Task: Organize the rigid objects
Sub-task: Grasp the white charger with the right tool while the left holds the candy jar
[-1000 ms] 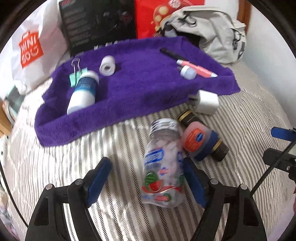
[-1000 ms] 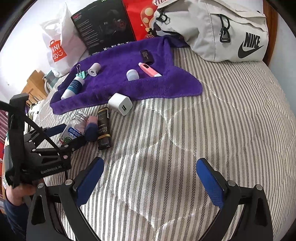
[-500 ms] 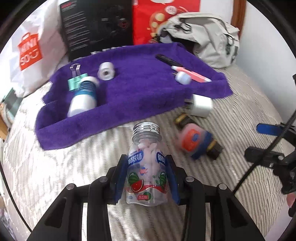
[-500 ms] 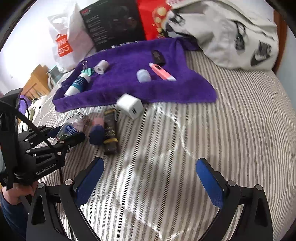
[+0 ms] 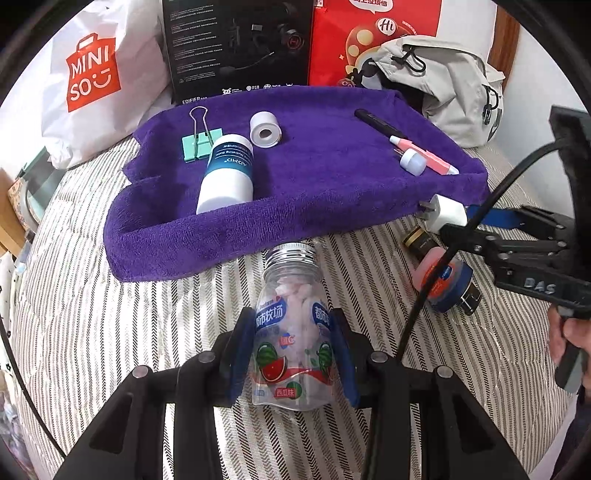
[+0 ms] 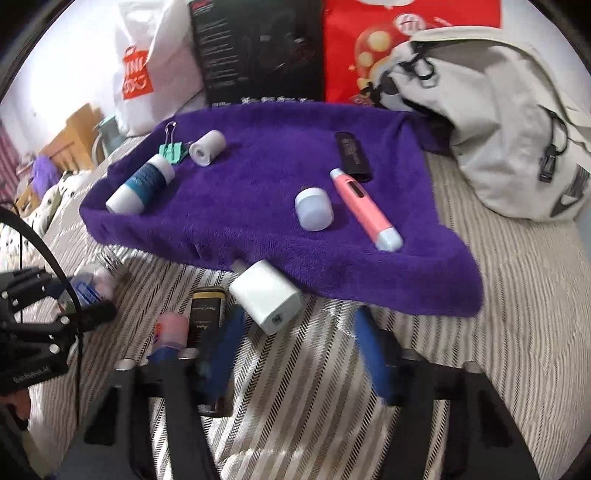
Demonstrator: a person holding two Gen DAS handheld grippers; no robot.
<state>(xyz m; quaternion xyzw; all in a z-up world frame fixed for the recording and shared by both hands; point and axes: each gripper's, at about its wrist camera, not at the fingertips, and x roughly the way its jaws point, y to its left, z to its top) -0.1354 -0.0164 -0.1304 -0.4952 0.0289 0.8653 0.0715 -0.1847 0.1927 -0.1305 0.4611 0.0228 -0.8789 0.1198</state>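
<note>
My left gripper [image 5: 291, 334] is shut on a clear candy bottle [image 5: 291, 280] with a silver cap and watermelon label, held just short of the purple towel [image 5: 332, 192]. On the towel lie a white-and-blue bottle [image 5: 229, 173], a green binder clip [image 5: 199, 142], a white roll [image 5: 264, 129], a pink pen [image 6: 364, 206], a lilac cap [image 6: 314, 208] and a black stick [image 6: 352, 151]. My right gripper [image 6: 297, 332] is open, its blurred blue fingers either side of a white charger [image 6: 266, 299] at the towel's near edge.
A black-and-gold tube [image 6: 205, 314] and a pink-and-blue jar [image 5: 441, 280] lie on the striped bedcover left of the charger. Behind the towel stand a white shopping bag [image 5: 92, 81], a black box [image 5: 236, 44], a red bag [image 5: 373, 33] and a grey backpack [image 6: 498, 122].
My left gripper closed on the candy bottle and carried it toward the towel. My right gripper moved forward to the charger, and its fingers have come closer together.
</note>
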